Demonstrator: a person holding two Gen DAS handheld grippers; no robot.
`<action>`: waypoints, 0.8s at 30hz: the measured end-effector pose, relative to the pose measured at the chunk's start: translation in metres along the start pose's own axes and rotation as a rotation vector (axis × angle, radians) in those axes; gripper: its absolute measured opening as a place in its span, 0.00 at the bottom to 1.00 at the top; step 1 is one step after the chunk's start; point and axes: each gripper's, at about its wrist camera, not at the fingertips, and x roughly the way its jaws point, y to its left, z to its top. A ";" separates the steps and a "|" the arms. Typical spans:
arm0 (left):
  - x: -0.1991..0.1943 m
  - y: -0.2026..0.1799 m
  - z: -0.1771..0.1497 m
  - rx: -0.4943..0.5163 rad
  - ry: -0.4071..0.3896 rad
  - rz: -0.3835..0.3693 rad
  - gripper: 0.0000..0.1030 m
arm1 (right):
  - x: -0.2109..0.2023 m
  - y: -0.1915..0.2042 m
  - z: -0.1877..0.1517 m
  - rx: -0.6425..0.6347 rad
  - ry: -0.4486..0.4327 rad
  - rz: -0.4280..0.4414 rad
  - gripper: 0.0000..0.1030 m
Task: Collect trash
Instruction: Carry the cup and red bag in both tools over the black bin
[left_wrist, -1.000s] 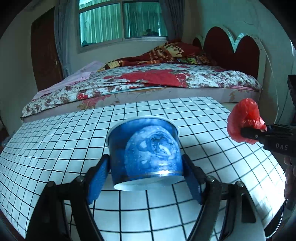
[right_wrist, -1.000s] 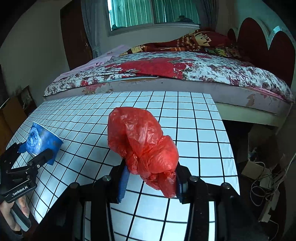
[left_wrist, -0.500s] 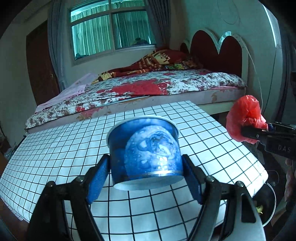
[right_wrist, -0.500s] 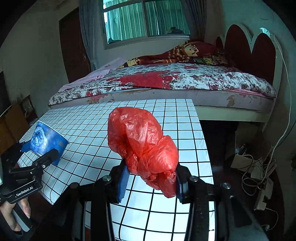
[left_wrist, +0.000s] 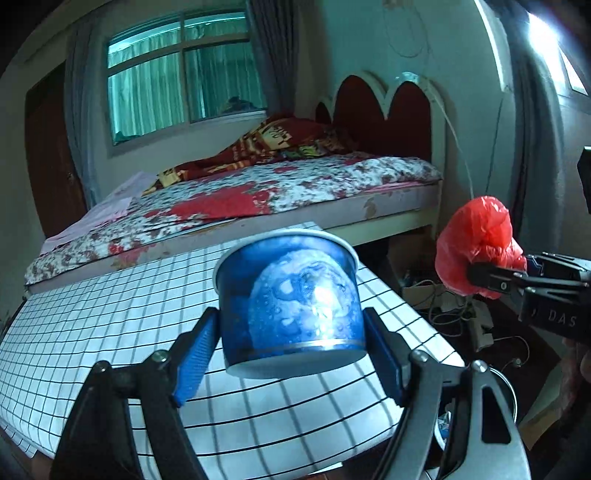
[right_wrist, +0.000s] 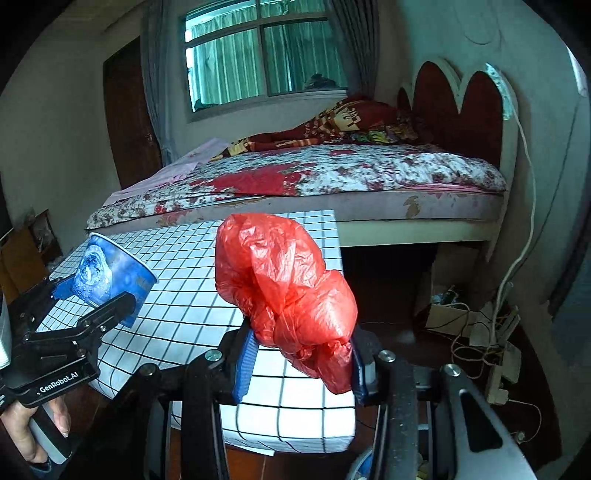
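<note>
Blue paper cup (left_wrist: 290, 302) is clamped in left gripper (left_wrist: 288, 354); red plastic bag (right_wrist: 284, 299) is clamped in right gripper (right_wrist: 301, 363), above the table (right_wrist: 192, 295) edge.

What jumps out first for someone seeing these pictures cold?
A crumpled red plastic bag is pinched in the right gripper, beside the checked table. The left gripper clasps a blue paper cup above that table; behind lies a floral bed.

"GenRobot.AI" — left gripper (right_wrist: 96, 300)
</note>
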 end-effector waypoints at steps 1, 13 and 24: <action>0.001 -0.006 0.001 0.004 -0.002 -0.013 0.75 | -0.004 -0.005 -0.002 0.005 -0.004 -0.010 0.42; 0.009 -0.065 -0.002 0.041 -0.003 -0.161 0.75 | -0.030 -0.056 -0.032 0.056 0.006 -0.113 0.42; 0.016 -0.116 -0.018 0.070 0.039 -0.271 0.75 | -0.053 -0.100 -0.071 0.103 0.033 -0.167 0.42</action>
